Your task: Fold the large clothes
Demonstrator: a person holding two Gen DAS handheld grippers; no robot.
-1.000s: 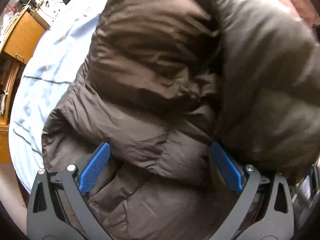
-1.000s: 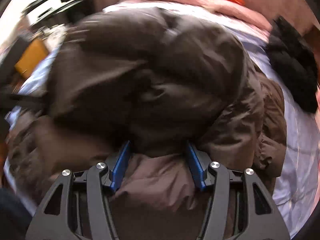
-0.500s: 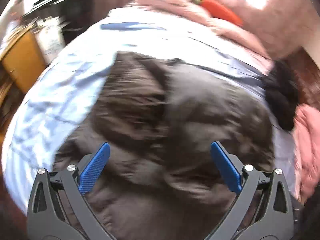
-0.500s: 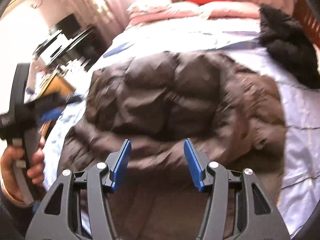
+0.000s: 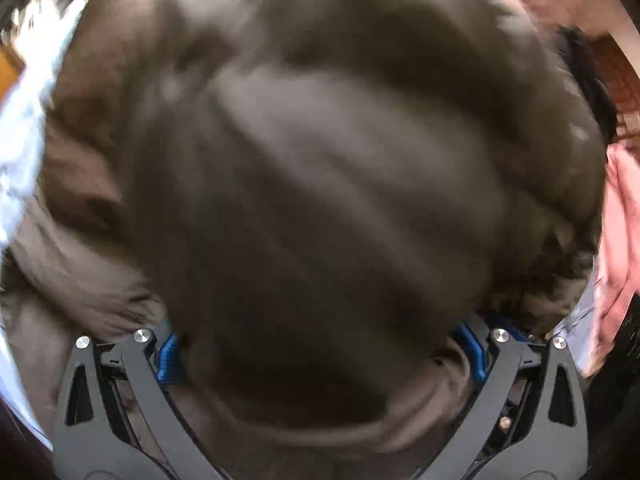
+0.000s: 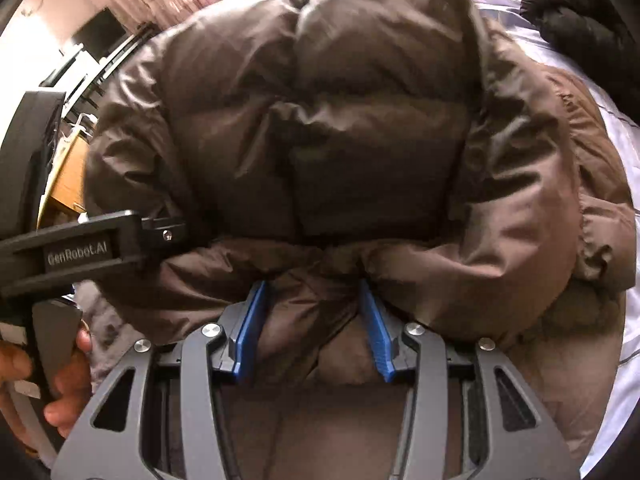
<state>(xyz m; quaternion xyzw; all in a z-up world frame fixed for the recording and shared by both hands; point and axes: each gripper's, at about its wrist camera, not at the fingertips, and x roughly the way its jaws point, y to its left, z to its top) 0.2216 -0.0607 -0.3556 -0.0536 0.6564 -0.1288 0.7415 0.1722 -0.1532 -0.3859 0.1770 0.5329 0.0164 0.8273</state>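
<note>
A brown puffer jacket (image 6: pixel 360 140) lies bunched and folded on the bed. In the left wrist view the jacket (image 5: pixel 320 200) fills the frame, heavily blurred. My left gripper (image 5: pixel 320 344) has its jaws wide apart and is pushed into the jacket, whose bulk hides the fingertips. My right gripper (image 6: pixel 312 320) has its jaws partly open with a fold of the jacket's near edge bulging between the blue pads (image 6: pixel 376 332). The left gripper's body (image 6: pixel 88 248) shows at the left of the right wrist view, against the jacket's side.
The bed sheet (image 6: pixel 624 320) is pale blue-white. A black garment (image 6: pixel 580 20) lies at the far right. Pink bedding (image 5: pixel 620 220) is at the right edge. A wooden cabinet (image 6: pixel 68 176) stands left of the bed.
Both grippers have dropped back down and forward into the jacket after being lifted away from it. The left view went from seeing the whole bed to being filled by jacket.
</note>
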